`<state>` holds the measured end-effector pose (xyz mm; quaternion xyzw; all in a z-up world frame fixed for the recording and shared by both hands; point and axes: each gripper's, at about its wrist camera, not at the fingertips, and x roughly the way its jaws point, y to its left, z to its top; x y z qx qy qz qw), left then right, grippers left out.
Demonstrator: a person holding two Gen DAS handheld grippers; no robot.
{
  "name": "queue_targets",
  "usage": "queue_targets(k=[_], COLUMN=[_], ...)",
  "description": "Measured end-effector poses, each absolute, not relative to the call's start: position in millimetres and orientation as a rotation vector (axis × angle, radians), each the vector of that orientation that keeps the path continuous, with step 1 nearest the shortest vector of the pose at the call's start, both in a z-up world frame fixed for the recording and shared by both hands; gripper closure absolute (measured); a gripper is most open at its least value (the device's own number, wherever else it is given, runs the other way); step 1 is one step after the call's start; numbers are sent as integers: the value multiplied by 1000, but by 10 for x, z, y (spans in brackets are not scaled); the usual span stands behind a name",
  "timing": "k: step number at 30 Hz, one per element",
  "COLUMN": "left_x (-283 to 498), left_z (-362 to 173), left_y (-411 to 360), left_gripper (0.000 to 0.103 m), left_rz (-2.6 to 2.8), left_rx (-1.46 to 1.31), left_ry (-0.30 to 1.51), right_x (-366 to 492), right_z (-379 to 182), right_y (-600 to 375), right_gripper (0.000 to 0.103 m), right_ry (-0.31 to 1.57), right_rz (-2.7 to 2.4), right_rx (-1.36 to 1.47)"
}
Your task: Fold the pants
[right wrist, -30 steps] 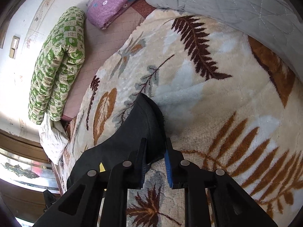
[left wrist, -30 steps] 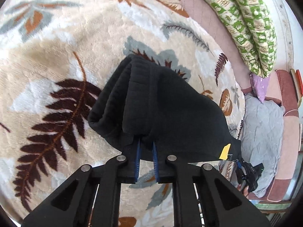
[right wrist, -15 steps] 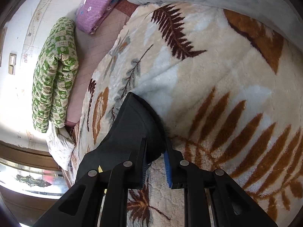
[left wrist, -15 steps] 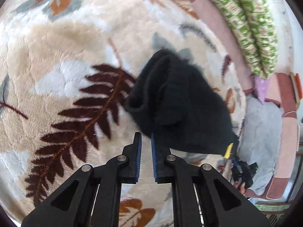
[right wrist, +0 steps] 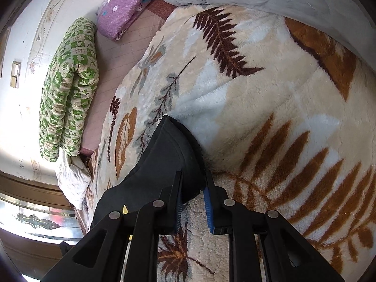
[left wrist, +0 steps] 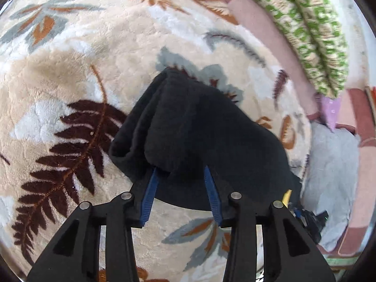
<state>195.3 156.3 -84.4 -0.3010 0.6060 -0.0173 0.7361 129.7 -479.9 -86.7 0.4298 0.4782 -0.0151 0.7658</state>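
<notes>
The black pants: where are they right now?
The black pants lie bunched on the leaf-patterned blanket, centre of the left wrist view, between the fingers of the open left hand-held gripper.

The pants [left wrist: 199, 136] lie on the blanket [left wrist: 70, 70]. In the right wrist view, the quilt [right wrist: 68, 89] sits at nine o'clock, the pillow [right wrist: 124, 4] at eleven.

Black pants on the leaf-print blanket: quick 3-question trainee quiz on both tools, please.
1. True or false: the left tool is wide open around the folded black fleece pants.
2. What lies beneath the pants?
3. The right tool is: A) pinching the pants' edge, B) far from them.

Key: 1 true. 2 the cream plush leaf-print blanket. 3 A.
</notes>
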Motion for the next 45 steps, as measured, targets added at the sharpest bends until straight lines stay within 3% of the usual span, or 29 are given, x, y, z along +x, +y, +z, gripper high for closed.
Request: queue_targets(k=[1,6,15,21,23,26,28,30,37,45], left_x=[1955,1812,1673,1524,1458,1565,1753,1995,2383,2437], left_z=[-873,-746,-998,-668,-533,-322,-256,-260,-533,-656], left_y=[1569,1590,1582,1706,1811,1975,2022,2041,1800,1737], left_gripper=[83,94,95,95,94,88,68,61,61,61], left_rz=[-3,43,98,-34,-47,-47,-37,-48,-82,-126], left_rx=[-661,-631,-535,-529,-533,-542,-517,-504,-466,-494], left_ry=[1348,1347,1467,1386,1353,1287,1259,1248,1362,1388], right_x=[1299,1321,1329,1306,1292,1339,1427,1544,1867,2868], right_z=[-868,-833,-901,-669,-492,-341,-327,-360,-381,-266], right_y=[-4799,-4781,-4762,-4792,-4846,-4889,-4858,-4793,-4362,-2599], right_gripper=[86,86,86,76,64,59,59,59,59,54], right_ry=[1039,1046,1081,1045,988,940,951,979,1019,1163], right_rz=[-32,-23,-15,-53,-63,-45,-28,-13,87,512], right_rx=[930,908,845,788,753,742,723,709,648,324])
